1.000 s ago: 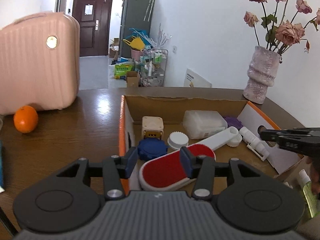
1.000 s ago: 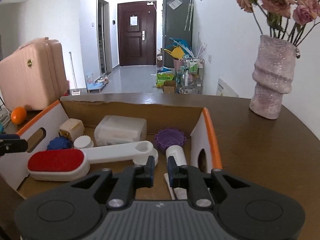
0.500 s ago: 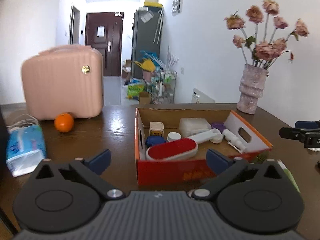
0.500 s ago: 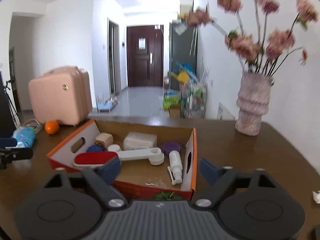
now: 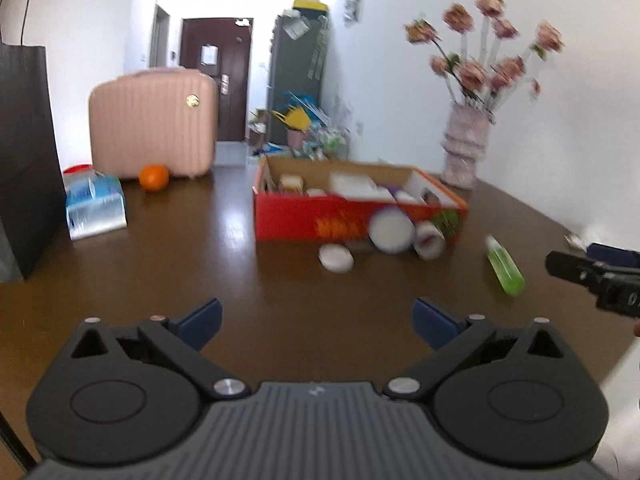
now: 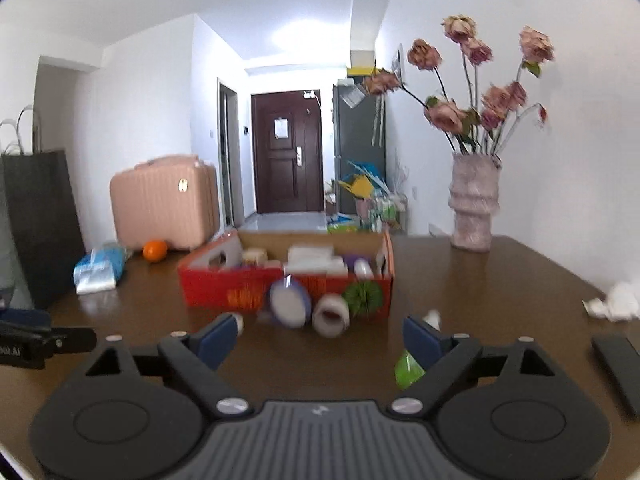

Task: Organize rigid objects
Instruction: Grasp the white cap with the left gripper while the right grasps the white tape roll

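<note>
Your right gripper (image 6: 320, 340) hangs over the brown tabletop (image 6: 500, 280) with its jaws spread and nothing between them; they have just been opening a little further. The green bottle (image 6: 407, 369) lies just beside the right-hand finger, partly hidden behind it, towards the table's near edge. From the left wrist view the same green bottle (image 5: 505, 266) shows its long axis running away from you and slightly leftward, cap end farther off. Your left gripper (image 5: 316, 322), jaws also spread wide and empty, sits well to the bottle's left, so the right hand looks the nearer one. Farther out, a white lid (image 5: 336, 258), a purple-rimmed disc (image 5: 391, 230) and a tape roll (image 5: 429, 238) rest against the near wall of the red cardboard box (image 5: 292, 218), mid-table.
</note>
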A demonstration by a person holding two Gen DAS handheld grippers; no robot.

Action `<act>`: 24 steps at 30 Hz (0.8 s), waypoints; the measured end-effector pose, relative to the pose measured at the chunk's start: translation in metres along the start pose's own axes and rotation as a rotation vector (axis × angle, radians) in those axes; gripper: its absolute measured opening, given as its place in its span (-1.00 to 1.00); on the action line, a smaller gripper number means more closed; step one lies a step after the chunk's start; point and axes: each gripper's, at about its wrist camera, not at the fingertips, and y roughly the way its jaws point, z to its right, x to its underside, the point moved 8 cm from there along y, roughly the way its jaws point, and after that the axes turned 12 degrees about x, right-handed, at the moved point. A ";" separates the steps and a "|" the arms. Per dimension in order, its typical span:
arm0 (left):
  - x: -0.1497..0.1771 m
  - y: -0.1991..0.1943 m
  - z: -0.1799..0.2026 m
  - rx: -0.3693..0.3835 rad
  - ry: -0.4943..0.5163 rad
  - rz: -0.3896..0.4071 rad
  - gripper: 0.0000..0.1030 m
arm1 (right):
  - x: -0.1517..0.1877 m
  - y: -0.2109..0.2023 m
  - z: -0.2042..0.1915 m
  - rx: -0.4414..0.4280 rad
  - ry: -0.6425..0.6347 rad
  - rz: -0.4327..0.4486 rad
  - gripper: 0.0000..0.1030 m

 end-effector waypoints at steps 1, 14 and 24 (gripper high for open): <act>0.006 -0.008 0.003 -0.003 0.016 -0.004 1.00 | 0.011 -0.011 -0.001 0.001 -0.024 -0.004 0.74; 0.023 -0.005 0.016 -0.020 0.040 -0.040 1.00 | 0.059 -0.034 0.024 0.052 0.035 -0.103 0.74; 0.006 0.071 0.008 0.011 0.030 -0.105 0.98 | 0.058 0.025 0.031 0.019 0.111 -0.193 0.43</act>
